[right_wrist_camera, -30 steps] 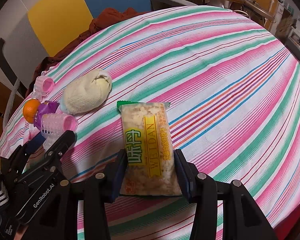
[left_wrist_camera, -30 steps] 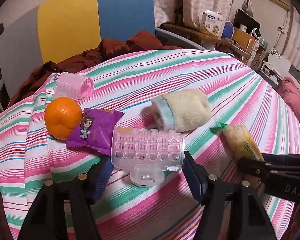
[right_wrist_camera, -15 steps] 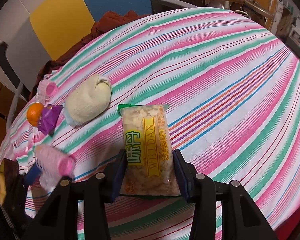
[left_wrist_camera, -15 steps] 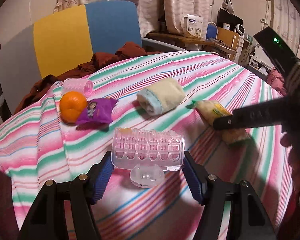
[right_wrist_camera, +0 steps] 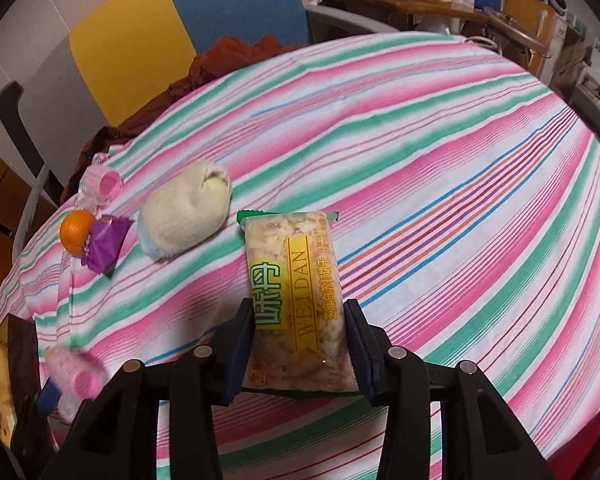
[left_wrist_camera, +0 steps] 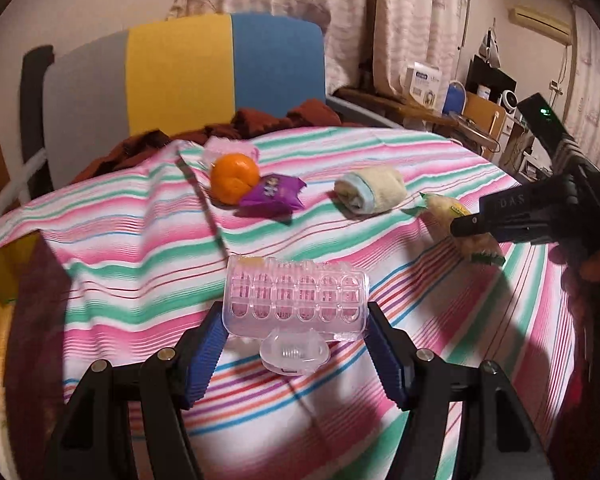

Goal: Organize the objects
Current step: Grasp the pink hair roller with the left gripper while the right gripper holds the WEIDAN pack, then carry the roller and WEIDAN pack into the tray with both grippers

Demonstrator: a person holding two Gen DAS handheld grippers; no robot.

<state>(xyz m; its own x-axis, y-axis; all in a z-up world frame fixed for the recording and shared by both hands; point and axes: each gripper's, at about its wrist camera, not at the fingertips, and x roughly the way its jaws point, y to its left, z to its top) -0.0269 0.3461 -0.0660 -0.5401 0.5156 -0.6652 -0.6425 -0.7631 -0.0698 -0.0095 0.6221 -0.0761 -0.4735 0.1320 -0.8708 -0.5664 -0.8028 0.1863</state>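
My left gripper is shut on a clear pink hair roller and holds it above the striped tablecloth near its front left edge. The roller also shows blurred in the right wrist view. My right gripper is shut on a yellow-labelled snack packet, also seen in the left wrist view. On the cloth lie an orange, a purple snack packet, a rolled cream sock and a second pink roller.
A grey, yellow and blue chair with a brown garment stands behind the table. Cluttered shelves and boxes stand at the back right. A yellow object lies past the table's left edge.
My left gripper has lifted the pink roller and pulled back towards the table's near left edge. The right gripper and its packet have barely moved.
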